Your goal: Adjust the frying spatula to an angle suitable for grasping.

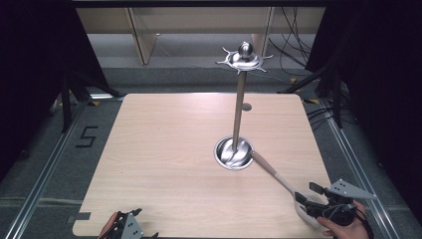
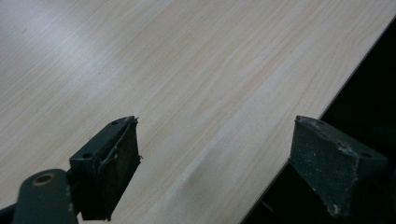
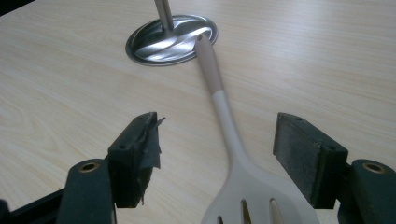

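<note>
The spatula [image 3: 227, 135] lies flat on the table [image 1: 164, 149], handle tip resting on the stand [image 1: 234, 152] base rim. The right gripper [image 3: 217, 144] (jaws spread) straddles its neck, not touching. The left gripper [image 2: 215, 158], also spread, hovers at the table edge, well apart from the stand.

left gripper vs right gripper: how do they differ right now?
The right gripper straddles the slotted spatula near the table's right front corner; the left gripper has nothing between its jaws, just bare wood at the table's edge. The right gripper points toward the metal stand, whose base the spatula's handle tip rests on; the left gripper points along the table's edge. Both are open.
</note>
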Demonstrator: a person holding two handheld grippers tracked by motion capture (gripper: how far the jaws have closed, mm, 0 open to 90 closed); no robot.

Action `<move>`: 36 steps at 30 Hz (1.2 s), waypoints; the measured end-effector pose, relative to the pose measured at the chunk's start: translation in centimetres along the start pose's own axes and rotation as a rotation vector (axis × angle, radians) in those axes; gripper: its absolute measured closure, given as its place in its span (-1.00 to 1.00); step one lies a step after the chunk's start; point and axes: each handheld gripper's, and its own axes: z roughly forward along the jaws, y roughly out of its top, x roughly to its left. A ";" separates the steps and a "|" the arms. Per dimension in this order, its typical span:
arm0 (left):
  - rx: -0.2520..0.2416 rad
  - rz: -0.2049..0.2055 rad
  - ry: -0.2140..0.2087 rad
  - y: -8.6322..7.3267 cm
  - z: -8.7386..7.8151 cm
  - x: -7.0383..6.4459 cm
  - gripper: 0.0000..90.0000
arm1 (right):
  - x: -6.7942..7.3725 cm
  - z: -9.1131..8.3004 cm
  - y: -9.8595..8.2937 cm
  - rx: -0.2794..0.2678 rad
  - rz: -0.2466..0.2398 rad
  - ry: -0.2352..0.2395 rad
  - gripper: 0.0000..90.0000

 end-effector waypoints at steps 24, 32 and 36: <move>0.003 -0.006 -0.004 0.0 0.0 -0.1 -0.67 | 0.5 0.9 0.7 0.006 -0.027 0.010 -0.28; 0.008 -0.010 -0.005 0.0 0.1 -0.1 -0.67 | 1.1 2.2 2.3 0.049 -0.077 0.008 -0.24; -0.014 -0.043 0.002 0.0 0.3 -0.3 -0.67 | 1.1 2.8 2.9 0.118 -0.115 -0.042 -0.19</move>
